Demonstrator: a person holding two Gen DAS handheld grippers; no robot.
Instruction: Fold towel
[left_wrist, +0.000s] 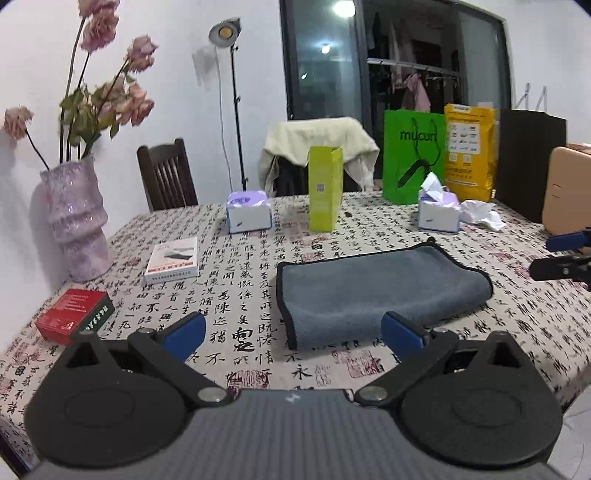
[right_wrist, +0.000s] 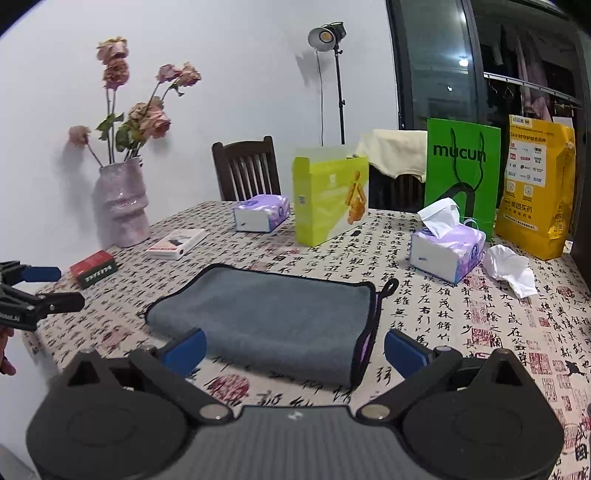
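Observation:
A grey towel (left_wrist: 376, 291) with black trim lies folded flat on the patterned tablecloth (left_wrist: 236, 295); it also shows in the right wrist view (right_wrist: 273, 317). My left gripper (left_wrist: 293, 334) is open and empty, just in front of the towel's near edge. My right gripper (right_wrist: 295, 350) is open and empty, hovering at the towel's near edge by its trimmed end. The right gripper also shows at the right edge of the left wrist view (left_wrist: 565, 254). The left gripper shows at the left edge of the right wrist view (right_wrist: 51, 288).
Around the towel stand a pink vase (left_wrist: 77, 218), a red box (left_wrist: 74, 319), a white box (left_wrist: 171, 260), two tissue boxes (left_wrist: 249, 211) (right_wrist: 447, 251), a lime carton (left_wrist: 325, 188), a crumpled tissue (right_wrist: 511, 269), a green bag (right_wrist: 461, 170) and a yellow bag (right_wrist: 535, 184).

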